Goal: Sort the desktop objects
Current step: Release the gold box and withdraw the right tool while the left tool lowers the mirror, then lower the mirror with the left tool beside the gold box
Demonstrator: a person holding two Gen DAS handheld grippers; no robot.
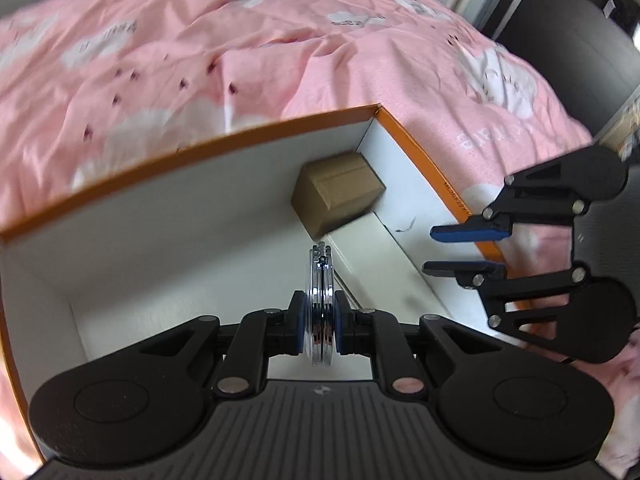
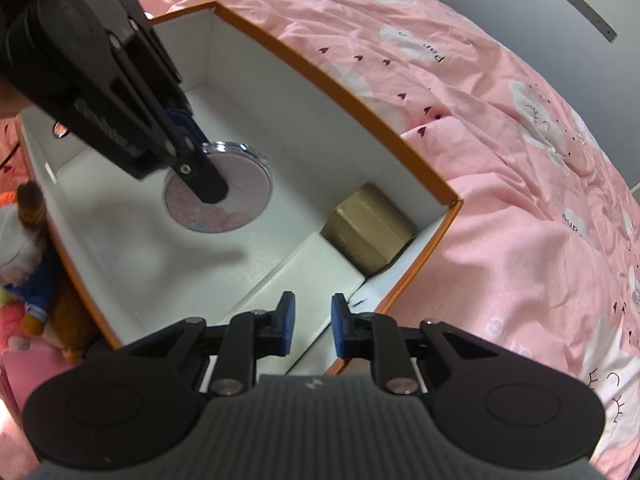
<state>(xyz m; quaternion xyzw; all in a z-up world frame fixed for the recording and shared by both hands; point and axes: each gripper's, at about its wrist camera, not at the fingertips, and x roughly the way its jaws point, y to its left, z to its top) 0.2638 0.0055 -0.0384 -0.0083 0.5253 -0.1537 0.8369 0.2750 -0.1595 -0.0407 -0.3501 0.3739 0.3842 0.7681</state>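
My left gripper (image 1: 320,330) is shut on a round compact mirror (image 1: 320,300) with a chrome rim and pink lid, held edge-on inside an orange-rimmed white box (image 1: 192,200). In the right wrist view the left gripper (image 2: 208,184) holds the mirror (image 2: 236,204) above the box floor (image 2: 140,256). A small brown cardboard box (image 1: 338,194) sits in the far corner; it also shows in the right wrist view (image 2: 368,226). My right gripper (image 2: 313,326) is open and empty over the box's near edge, and shows at the right in the left wrist view (image 1: 464,250).
The box rests on a pink bedspread (image 1: 240,60) with white cloud prints. A plush toy (image 2: 36,240) lies left of the box. A white inner flap (image 2: 288,280) lies along the box's right side. Dark furniture (image 1: 560,20) stands beyond the bed.
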